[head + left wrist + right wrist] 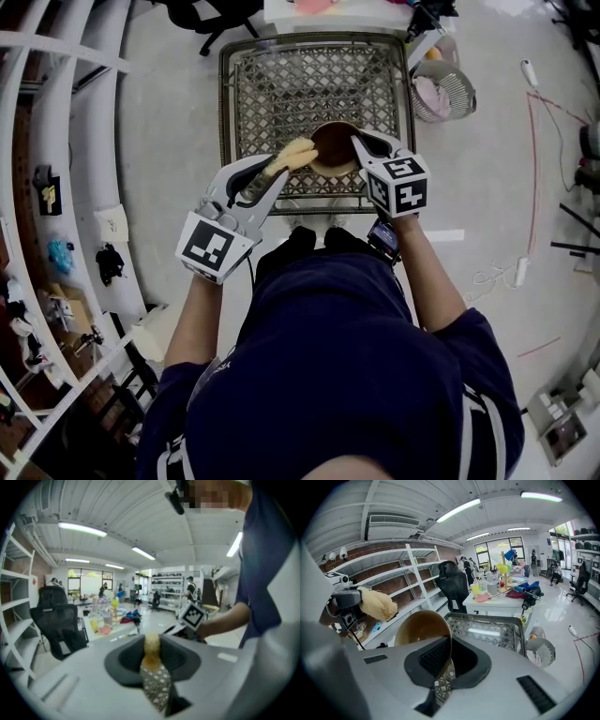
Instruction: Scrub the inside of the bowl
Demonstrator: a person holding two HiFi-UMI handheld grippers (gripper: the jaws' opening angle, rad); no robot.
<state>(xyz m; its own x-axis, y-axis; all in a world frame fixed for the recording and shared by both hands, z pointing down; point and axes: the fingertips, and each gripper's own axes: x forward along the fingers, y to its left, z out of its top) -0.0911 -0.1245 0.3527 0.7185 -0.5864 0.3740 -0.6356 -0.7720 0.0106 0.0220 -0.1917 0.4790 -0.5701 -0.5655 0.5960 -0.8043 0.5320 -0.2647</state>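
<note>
Two things are held up above the wire basket (281, 89), and neither rests on it. The right gripper (449, 644) has its jaws nearly closed on the rim of the brown bowl (423, 626), one jaw inside the wall and one outside. The bowl hangs tilted, with its hollow turned toward the left side. The left gripper (152, 645) has its jaws clamped on a yellowish scrubbing sponge (298, 153), whose fluffy end sticks out past the tips. In the head view the sponge reaches the bowl's near rim, but whether it touches the inner wall cannot be told. The step in hand looks like the start of scrubbing. Next, the sponge probably needs to go into the hollow and rub round the wall, while the right jaws hold the rim firm against the push.
</note>
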